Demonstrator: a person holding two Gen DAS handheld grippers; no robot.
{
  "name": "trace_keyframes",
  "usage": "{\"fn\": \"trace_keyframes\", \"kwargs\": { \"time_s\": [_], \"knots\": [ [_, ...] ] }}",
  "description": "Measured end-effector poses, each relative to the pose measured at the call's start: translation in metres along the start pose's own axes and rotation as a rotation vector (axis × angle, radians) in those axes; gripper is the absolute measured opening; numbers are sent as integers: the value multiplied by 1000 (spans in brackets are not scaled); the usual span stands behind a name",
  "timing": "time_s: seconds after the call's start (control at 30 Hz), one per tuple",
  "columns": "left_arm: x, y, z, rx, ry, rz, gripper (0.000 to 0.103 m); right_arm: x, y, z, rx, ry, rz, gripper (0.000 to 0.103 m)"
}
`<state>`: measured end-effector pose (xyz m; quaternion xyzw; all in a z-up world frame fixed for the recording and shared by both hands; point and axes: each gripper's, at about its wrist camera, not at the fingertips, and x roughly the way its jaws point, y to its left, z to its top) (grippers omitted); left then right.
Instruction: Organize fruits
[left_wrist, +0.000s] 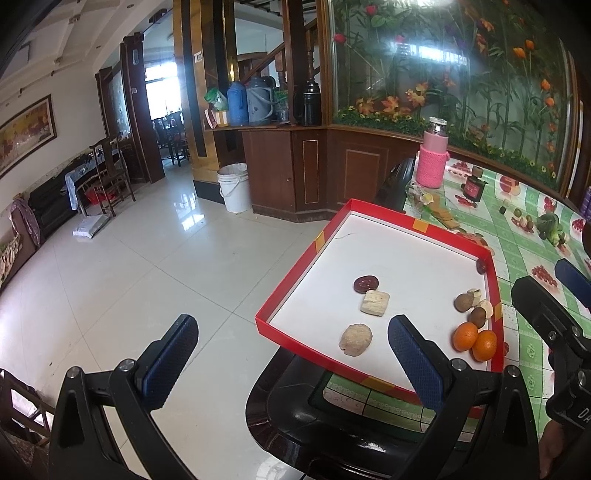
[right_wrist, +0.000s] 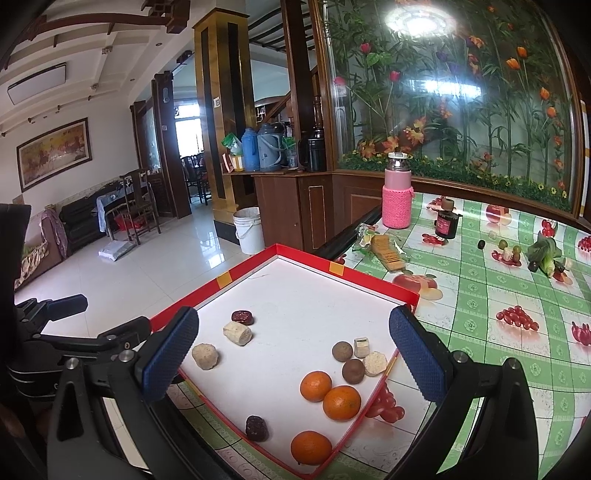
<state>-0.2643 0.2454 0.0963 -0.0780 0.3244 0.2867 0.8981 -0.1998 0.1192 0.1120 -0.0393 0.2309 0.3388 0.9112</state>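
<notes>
Orange tangerines grouped in red-rimmed tray, near right corner. Both grippers, left gripper and right gripper, held wide open, empty. Nearest tangerine best approached from above, jaws centred.

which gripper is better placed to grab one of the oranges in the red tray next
Right. The right gripper is open with the oranges lying between its fingers inside the red tray; the left gripper, also open, hangs off the tray's near corner, partly over the floor.
</notes>
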Motion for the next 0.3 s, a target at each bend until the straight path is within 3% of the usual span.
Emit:
{"fn": "trace_keyframes", "kwargs": {
  "time_s": [0.3],
  "knots": [
    [-4,-11,4,8,-19,14,103,1,-4,-1,14,6,15,103]
  ]
}}
